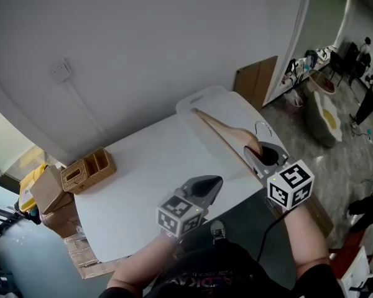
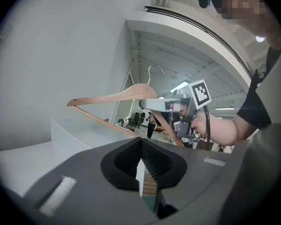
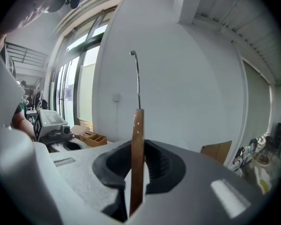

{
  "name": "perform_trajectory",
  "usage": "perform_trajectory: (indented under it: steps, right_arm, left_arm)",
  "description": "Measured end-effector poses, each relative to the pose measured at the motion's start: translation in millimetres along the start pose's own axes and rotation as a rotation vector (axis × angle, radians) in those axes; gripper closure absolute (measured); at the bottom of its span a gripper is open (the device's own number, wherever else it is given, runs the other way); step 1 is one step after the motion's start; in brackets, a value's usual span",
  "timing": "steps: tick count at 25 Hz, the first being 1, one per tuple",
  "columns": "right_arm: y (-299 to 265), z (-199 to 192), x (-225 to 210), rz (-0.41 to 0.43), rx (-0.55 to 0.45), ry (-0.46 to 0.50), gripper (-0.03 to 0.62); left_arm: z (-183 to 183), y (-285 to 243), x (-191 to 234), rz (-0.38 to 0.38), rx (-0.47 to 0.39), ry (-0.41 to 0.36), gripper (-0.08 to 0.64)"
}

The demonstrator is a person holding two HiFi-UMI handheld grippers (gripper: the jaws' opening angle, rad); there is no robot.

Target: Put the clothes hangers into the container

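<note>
While the right gripper (image 1: pixel 261 157) hangs over the near end of the container (image 1: pixel 202 98), we see its jaws clamped on the wooden clothes hanger (image 1: pixel 227 129). In the right gripper view the hanger stands edge-on between the two jaws, pinched at its middle, with the metal hook (image 1: pixel 264 129) rising just past them. From the head view the hanger's long arm reaches away from us across the container, which is a pale, white-walled tub sitting at the far right corner of the white worktop (image 1: pixel 149 166). From the left gripper view we see the hanger held level-ish above the tub's wall, its lower bar sloping down towards the rim; we cannot tell whether wood and rim touch.

Our left gripper (image 1: pixel 210 184) waits near the front edge of the worktop, well apart from the container and pointing towards it. Its jaws are drawn together to no more than a thin slit, and we find nothing caught between them. Each gripper carries its marker cube close to the hand, the right one (image 1: pixel 290 184) tilted up towards the head camera.

At the left end of the worktop stands a small woven organiser (image 1: pixel 87 171) with open compartments, far from both grippers. Beside that end, on the floor, we see cardboard boxes (image 1: pixel 46 191). A wall socket (image 1: pixel 61 71) sits on the plain wall behind the worktop.
</note>
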State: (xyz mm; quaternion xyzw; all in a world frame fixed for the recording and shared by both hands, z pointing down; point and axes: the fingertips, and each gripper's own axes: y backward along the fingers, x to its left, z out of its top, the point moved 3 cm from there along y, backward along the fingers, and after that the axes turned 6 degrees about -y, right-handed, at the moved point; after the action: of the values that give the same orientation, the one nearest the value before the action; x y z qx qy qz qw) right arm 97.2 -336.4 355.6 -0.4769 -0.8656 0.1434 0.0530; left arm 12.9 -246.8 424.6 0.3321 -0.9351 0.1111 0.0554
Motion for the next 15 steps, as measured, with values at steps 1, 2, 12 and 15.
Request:
perform_trajectory:
  steps: [1,2,12,15]
  right_arm:
    - [-6,1,-7,0.006,0.015,0.022,0.537]
    - [-13,1,-14,0.012,0.031,0.048,0.537]
    - [-94,-10,-55,0.113,0.217,0.316,0.537]
    - [-118,-21,-62,0.147,0.273,0.389,0.537]
  left_arm:
    - [-2,-5,3,0.008,0.004,-0.001,0.555]
    - [-3,-9,6,0.015,0.008,-0.002,0.555]
    - [-13,-39,43,0.105,0.047,0.024,0.555]
    - [-16,-43,55,0.141,0.059,0.03,0.555]
